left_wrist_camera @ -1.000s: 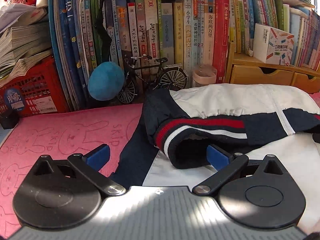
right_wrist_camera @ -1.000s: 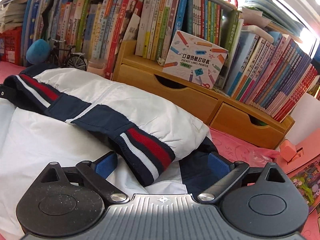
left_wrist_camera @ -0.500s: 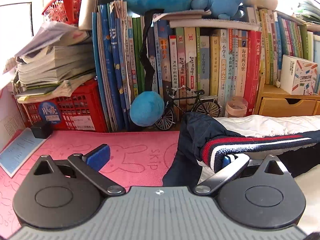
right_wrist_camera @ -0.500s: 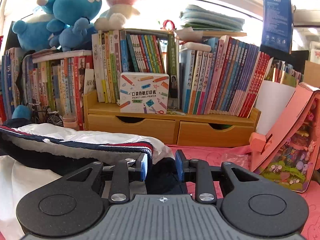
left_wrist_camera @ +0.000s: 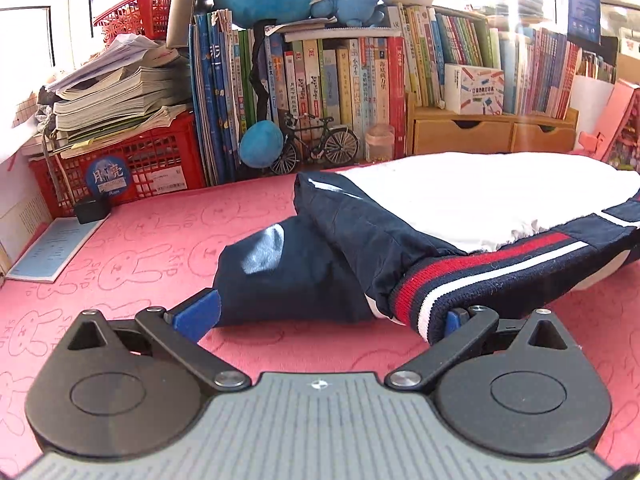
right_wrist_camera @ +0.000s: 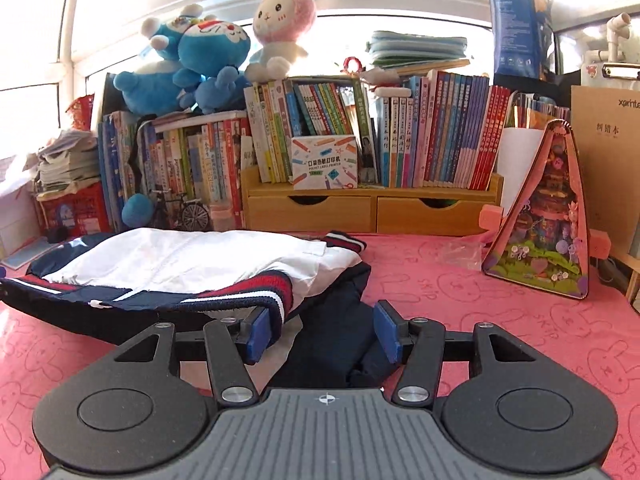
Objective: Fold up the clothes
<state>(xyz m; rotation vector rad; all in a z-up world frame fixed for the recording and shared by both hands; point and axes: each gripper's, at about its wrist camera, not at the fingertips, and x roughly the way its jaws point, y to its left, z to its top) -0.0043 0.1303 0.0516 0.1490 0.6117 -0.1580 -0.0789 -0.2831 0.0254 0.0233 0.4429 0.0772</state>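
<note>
1. The jacket (right_wrist_camera: pixel 192 264) lies on the pink mat (left_wrist_camera: pixel 140 248) in front of the wooden drawer unit (right_wrist_camera: pixel 372 210), white body uppermost, with a navy band striped red and white running along the edge nearest the grippers. It looks doubled over on itself – the ribbed band sits on top of white cloth, which would suit a fold part made.

2. The left gripper (left_wrist_camera: pixel 328 316) is low on the mat at the jacket's end farthest from the drawer unit, its jaws spread wide. One blue pad (left_wrist_camera: pixel 198 314) sits clear against a navy sleeve (left_wrist_camera: pixel 280 272); the other is mostly tucked under the striped cuff (left_wrist_camera: pixel 416 300). I judge it is straddling that end without any grip on it.

3. The right gripper (right_wrist_camera: pixel 322 332) sits at the jacket's other end, squarely in front of the drawer unit. Its jaws are parted, less widely – one pad touches the ribbed band (right_wrist_camera: pixel 276 300), while the other stands free over dark navy cloth.

4. Hard to make out: whether either near pad is actually pressing cloth, and what the navy heap between the right gripper's jaws is – a sleeve or the jacket's lower layer. The underside of the fold is hidden, and no hand shows.
</note>
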